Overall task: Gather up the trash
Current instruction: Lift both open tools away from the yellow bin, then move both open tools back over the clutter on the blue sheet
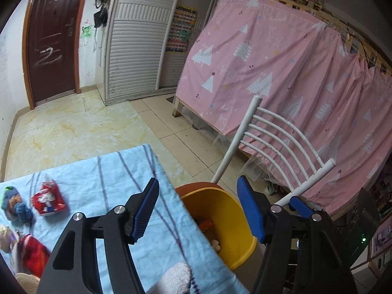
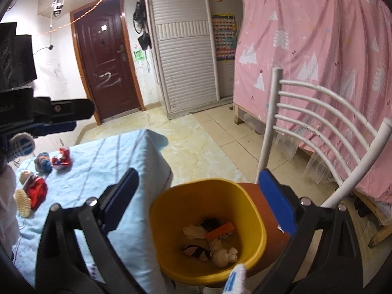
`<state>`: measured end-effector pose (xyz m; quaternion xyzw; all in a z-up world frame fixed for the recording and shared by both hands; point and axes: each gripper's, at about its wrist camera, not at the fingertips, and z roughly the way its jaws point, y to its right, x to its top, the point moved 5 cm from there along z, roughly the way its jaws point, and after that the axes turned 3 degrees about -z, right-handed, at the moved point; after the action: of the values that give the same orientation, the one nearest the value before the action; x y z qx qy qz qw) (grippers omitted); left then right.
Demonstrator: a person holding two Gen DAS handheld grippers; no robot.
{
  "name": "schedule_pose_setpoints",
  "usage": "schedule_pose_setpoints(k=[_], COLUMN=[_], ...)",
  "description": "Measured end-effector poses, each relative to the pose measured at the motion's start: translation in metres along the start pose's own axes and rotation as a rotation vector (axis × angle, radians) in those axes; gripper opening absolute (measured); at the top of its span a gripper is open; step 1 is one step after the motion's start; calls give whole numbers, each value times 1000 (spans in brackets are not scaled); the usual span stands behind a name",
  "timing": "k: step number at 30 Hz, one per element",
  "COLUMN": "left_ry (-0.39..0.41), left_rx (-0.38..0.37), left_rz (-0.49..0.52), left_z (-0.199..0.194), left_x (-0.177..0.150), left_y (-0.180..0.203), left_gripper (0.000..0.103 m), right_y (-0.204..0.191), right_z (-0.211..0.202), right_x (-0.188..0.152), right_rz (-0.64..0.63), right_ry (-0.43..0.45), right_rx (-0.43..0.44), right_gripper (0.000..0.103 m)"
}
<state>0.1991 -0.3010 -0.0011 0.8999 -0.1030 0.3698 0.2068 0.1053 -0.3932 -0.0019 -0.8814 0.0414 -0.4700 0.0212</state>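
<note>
Yellow bin [image 2: 208, 225] sits on the chair seat beside the table's right edge, trash [image 2: 213, 240] inside; both the left gripper [image 1: 198, 210] and right gripper [image 2: 203, 203] gape empty above it.

Yellow bin [image 1: 227, 210]: btm cut by cloth edge, contents mostly hidden. Red toy [image 1: 33, 254]: partly behind gripper arm, possibly doll.

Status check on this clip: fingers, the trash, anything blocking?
Left gripper open, empty. Right gripper open, empty, above yellow plastic bin. Crumpled scraps in bin; red wrapper on blue striped tablecloth. White metal chair beside bin, not blocking.
</note>
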Motion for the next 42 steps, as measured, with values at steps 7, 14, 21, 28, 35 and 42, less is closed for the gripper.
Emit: schedule_pose_setpoints(k=[7,14,21,28,35,42], left_ry=[38,60,71,76,49,1], left_rx=[41,100,152,200,254,321], left_rz=[-40,-85,-138,-192,-218,-256], left_z=[-35,-65,-91,-107,-115,-115], left_x=[0,-8,-18,-27,-40,-58], left_y=[-41,-94,-148,-198,-239,-271], left_gripper=[57,58,58,58,57,58], right_y=[-50,-99,-154,-192,-220,-243], right_z=[-14,-19,-22,-20,-15,-9], right_x=[13,15,14,9,-1,-8], right_rz=[-73,-140,-213,-257,-290,-324], right_ry=[18,13,3,-15,-49,-74], right_rx=[42,89,134,172,229,263], right_gripper=[95,95,95,95,95,95])
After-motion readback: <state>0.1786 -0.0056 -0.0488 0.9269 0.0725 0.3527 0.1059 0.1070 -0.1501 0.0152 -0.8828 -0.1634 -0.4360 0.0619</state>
